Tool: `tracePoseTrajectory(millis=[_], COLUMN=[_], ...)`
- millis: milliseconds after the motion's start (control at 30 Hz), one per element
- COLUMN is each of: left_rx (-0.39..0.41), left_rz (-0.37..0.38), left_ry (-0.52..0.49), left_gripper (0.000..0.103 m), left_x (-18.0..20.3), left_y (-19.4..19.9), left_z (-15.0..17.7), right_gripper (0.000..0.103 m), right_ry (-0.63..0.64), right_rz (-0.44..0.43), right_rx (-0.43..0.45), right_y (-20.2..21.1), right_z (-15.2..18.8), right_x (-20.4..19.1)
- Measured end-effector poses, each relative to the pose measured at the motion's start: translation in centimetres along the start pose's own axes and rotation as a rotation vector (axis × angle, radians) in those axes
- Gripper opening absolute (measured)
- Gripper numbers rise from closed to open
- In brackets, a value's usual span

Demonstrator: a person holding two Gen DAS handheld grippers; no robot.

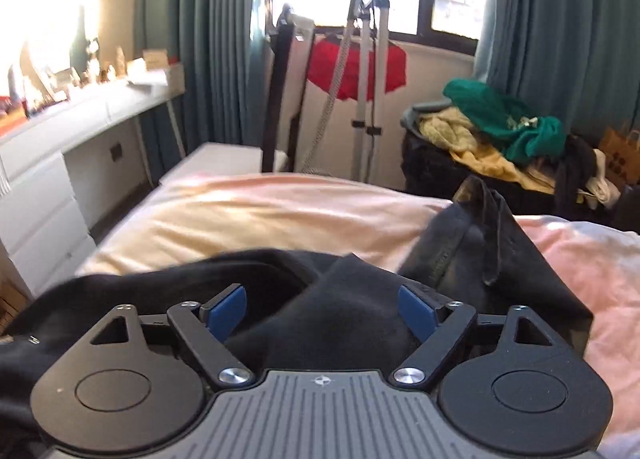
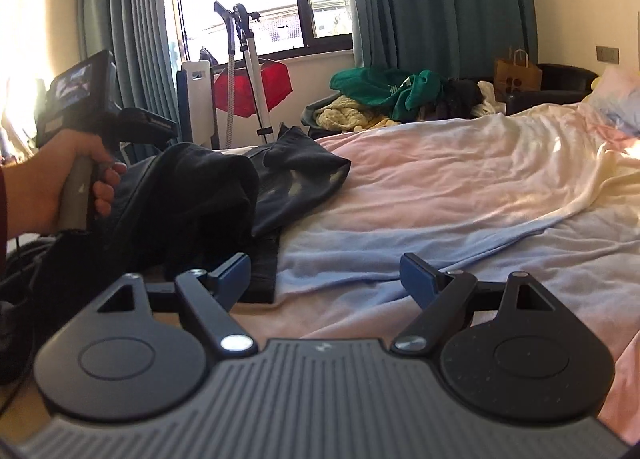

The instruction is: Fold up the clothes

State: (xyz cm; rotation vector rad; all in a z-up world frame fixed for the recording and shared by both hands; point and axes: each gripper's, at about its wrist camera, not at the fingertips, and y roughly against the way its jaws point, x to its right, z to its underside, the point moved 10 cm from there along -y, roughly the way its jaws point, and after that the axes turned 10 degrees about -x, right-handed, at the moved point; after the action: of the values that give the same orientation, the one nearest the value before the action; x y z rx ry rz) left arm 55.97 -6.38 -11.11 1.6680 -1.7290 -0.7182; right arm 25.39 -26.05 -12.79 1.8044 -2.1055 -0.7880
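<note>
The dark garment (image 1: 344, 299) lay bunched on the bed (image 1: 240, 215) at about 6 o'clock in the left wrist view, a fold of it rising between the blue pads (image 1: 230, 313) of the left tongs (image 1: 324, 313), which stood apart without visibly pinching it. In the right wrist view the same garment (image 2: 224, 195) sat at 9 o'clock beside the hand (image 2: 52, 183) gripping the left tool. The right tongs (image 2: 326, 279) gaped wide over bare sheet, holding nothing.
</note>
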Motion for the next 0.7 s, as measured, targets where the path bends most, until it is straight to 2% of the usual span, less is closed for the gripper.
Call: tracePoseTrajectory(millis=[33,67,100,167,267,400,500,633,700], left_rx=[-0.029,-0.043,-0.038,-0.014,0.027,0.081,0.126,0.148,0.146], left_rz=[0.016,0.007,-0.017,-0.066,-0.092,-0.102,-0.083,-0.025,-0.025], left_ry=[0.009,0.007,-0.018,-0.082,-0.146,-0.239,-0.287,-0.318,-0.361], left_gripper=[0.073,0.065,0.06,0.041,0.028,0.02,0.017,0.014,0.014], left_x=[0.3,0.5,0.7,1.2,1.8,2.4,2.3,1.4,1.1], left_y=[-0.4,-0.6,-0.4,0.4,3.2,8.2,12.9,18.0,19.6], left_z=[0.4,0.8,1.2,1.8,3.1,4.9,7.6,13.1,17.0], right_gripper=[0.084,0.083,0.083,0.083,0.083,0.083,0.083,0.083,0.083], right_ry=[-0.004,-0.01,-0.015,-0.022,-0.027,-0.034,-0.036,-0.052,-0.059], right_rz=[-0.007,-0.014,-0.014,-0.01,-0.001,0.013,0.013,0.001,-0.005], right_rx=[-0.006,-0.013,-0.02,-0.025,-0.02,0.003,0.019,0.022,0.03], right_y=[-0.3,-0.6,-0.8,-0.9,-0.5,0.7,1.6,2.7,3.3], right_z=[0.1,0.1,0.2,0.3,0.4,0.1,-0.1,-0.1,-0.2], right_x=[0.0,0.1,0.1,0.2,0.6,0.8,0.9,1.1,1.1])
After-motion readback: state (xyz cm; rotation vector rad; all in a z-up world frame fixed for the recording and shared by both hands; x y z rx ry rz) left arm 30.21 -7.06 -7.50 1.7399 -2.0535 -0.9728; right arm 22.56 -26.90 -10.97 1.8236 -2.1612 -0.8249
